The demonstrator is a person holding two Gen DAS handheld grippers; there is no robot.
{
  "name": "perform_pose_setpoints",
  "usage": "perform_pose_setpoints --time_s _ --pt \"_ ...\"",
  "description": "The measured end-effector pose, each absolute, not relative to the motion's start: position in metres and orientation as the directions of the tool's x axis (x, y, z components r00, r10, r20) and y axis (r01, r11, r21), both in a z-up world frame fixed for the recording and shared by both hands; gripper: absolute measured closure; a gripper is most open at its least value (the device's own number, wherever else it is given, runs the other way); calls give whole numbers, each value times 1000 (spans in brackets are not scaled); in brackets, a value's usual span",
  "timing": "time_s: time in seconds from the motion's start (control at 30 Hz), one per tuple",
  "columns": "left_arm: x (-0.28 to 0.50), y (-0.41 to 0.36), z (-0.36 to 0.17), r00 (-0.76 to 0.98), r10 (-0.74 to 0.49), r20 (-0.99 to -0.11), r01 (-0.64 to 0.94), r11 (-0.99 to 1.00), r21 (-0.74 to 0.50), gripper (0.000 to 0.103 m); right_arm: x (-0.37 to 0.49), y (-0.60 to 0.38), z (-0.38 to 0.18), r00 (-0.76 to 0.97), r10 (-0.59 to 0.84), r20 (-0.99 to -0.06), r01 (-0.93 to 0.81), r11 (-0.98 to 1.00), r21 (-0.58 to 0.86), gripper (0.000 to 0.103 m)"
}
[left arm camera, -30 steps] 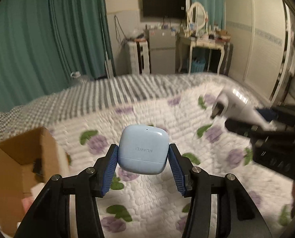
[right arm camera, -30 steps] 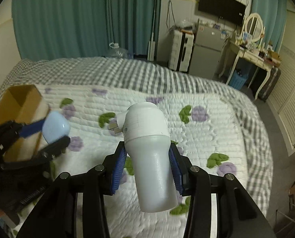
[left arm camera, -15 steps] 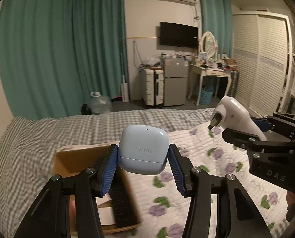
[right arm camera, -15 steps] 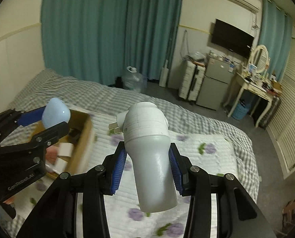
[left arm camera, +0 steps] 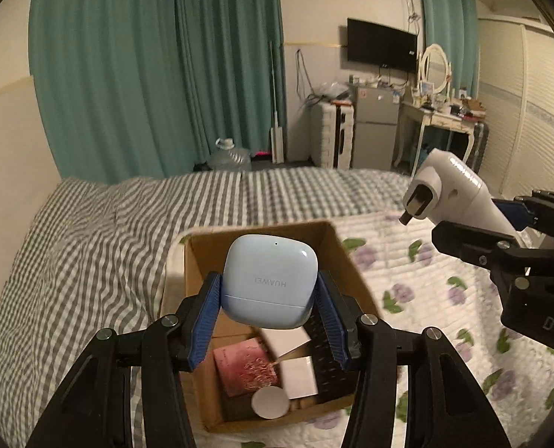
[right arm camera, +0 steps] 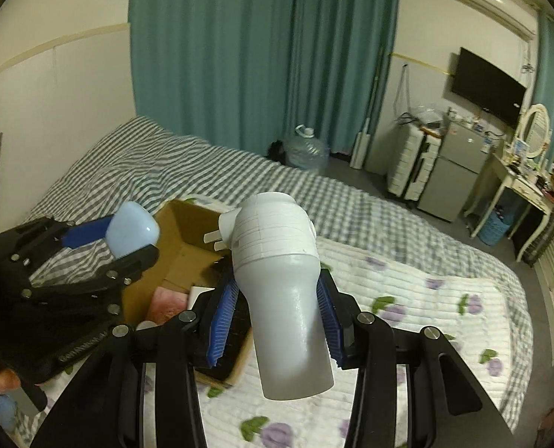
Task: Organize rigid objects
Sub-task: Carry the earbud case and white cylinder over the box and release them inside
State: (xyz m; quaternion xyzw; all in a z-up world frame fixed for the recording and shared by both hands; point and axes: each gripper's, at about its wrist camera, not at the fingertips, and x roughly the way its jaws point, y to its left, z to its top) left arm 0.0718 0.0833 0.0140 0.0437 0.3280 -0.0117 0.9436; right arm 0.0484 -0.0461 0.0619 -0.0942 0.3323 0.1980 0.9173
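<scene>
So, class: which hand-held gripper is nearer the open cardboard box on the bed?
Left. The left hand-held gripper, gripping the blue earbud case, is right over the cardboard box; the right hand-held gripper, clamping the white plug-in device, is off to the box's side.

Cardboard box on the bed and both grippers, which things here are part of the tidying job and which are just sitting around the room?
In the job:
- cardboard box
- blue earbud case in left gripper
- white plug-in device in right gripper

Lying about:
- water jug
- television
- small fridge
- dressing table
</scene>
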Motion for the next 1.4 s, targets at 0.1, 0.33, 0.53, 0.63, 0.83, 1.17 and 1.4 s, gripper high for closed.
perform_pose_setpoints --time_s 0.1,0.33,0.53,0.63,0.83,1.17,1.4 --pt "81 90 -3 770 12 -638 48 996 76 51 57 -34 47 684 301 -665 -436 899 -41 61" --pt "101 99 -36 734 12 -679 46 997 68 51 84 -25 19 657 286 -697 -435 900 -41 61" --pt "111 100 -54 712 8 -702 57 996 69 51 100 -20 3 636 282 -718 -436 899 -33 61" --pt "111 103 -60 709 -10 -705 61 997 47 49 104 -19 -5 629 280 -726 -433 901 -27 61" --pt "104 106 -56 738 -19 -675 53 998 30 41 107 -20 -10 627 277 -729 -421 907 -18 61" --pt "95 130 -36 770 -1 -639 -23 999 -30 38 115 -10 -10 621 274 -734 -396 918 8 61" --pt "95 142 -32 783 13 -622 -46 998 -37 36 137 19 -31 583 281 -763 -394 919 37 61"
